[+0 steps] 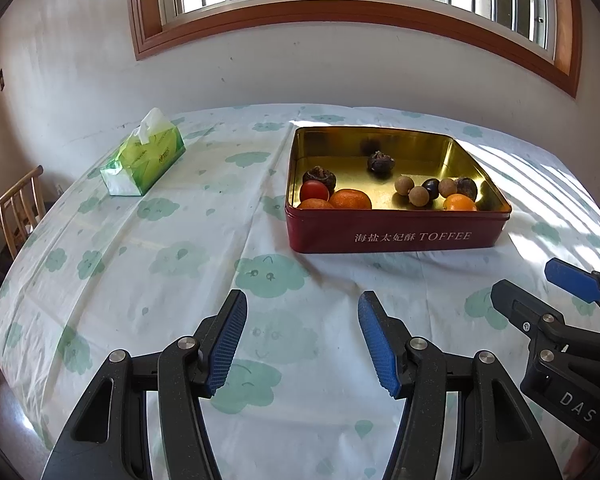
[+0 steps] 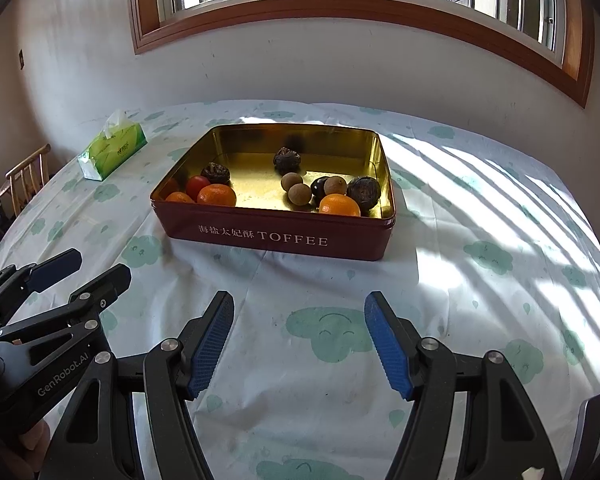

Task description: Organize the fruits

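A red TOFFEE tin (image 1: 396,236) (image 2: 276,240) with a gold inside stands on the table and holds the fruit. In it lie oranges (image 1: 350,199) (image 2: 217,195), a red tomato (image 1: 314,190) (image 2: 197,185), several small brown longans (image 1: 404,185) (image 2: 299,193), and dark wrinkled fruits (image 1: 380,161) (image 2: 287,160). My left gripper (image 1: 302,306) hovers open and empty over the cloth, short of the tin. The right gripper (image 2: 300,306) is likewise open and empty in front of the tin. Each shows in the other's view, the right gripper (image 1: 532,284) low right and the left gripper (image 2: 100,266) low left.
A green tissue box (image 1: 144,162) (image 2: 114,150) sits at the table's far left. The cloth (image 1: 140,280) is white with green cloud prints. A wooden chair (image 1: 18,204) stands off the left edge. The wall and a window lie behind.
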Action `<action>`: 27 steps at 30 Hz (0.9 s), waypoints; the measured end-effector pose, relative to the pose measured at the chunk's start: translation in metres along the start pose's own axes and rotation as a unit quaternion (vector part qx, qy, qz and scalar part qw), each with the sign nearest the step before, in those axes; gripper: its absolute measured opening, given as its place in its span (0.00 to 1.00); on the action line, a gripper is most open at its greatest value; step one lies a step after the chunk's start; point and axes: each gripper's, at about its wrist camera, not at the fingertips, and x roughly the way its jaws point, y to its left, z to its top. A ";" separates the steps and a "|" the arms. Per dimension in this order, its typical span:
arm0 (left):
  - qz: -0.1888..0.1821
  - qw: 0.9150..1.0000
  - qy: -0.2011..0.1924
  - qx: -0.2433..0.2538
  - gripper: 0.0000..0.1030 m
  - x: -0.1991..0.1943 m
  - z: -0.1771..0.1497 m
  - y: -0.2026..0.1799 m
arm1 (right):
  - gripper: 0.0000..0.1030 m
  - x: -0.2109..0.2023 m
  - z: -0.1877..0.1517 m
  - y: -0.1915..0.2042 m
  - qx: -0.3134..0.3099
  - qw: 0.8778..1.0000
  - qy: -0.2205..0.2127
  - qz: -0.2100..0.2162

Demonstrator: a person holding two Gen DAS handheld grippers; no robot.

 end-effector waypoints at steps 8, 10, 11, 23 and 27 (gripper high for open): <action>-0.002 1.000 0.000 0.004 0.57 0.000 0.000 0.000 | 0.63 0.000 0.000 0.000 0.000 1.000 0.000 0.000; -0.003 1.000 0.000 0.003 0.57 0.001 -0.001 0.000 | 0.63 0.001 0.000 0.000 0.000 1.000 0.000 0.000; -0.003 1.000 0.001 0.003 0.57 0.000 0.000 -0.001 | 0.63 0.001 0.000 0.000 0.000 1.000 0.001 0.001; -0.001 1.000 0.000 0.005 0.57 0.000 0.000 -0.002 | 0.63 0.001 -0.002 -0.001 0.001 1.000 0.001 0.000; -0.002 1.000 -0.003 0.009 0.57 0.000 -0.001 -0.003 | 0.63 0.001 -0.001 -0.001 0.001 1.000 0.001 0.001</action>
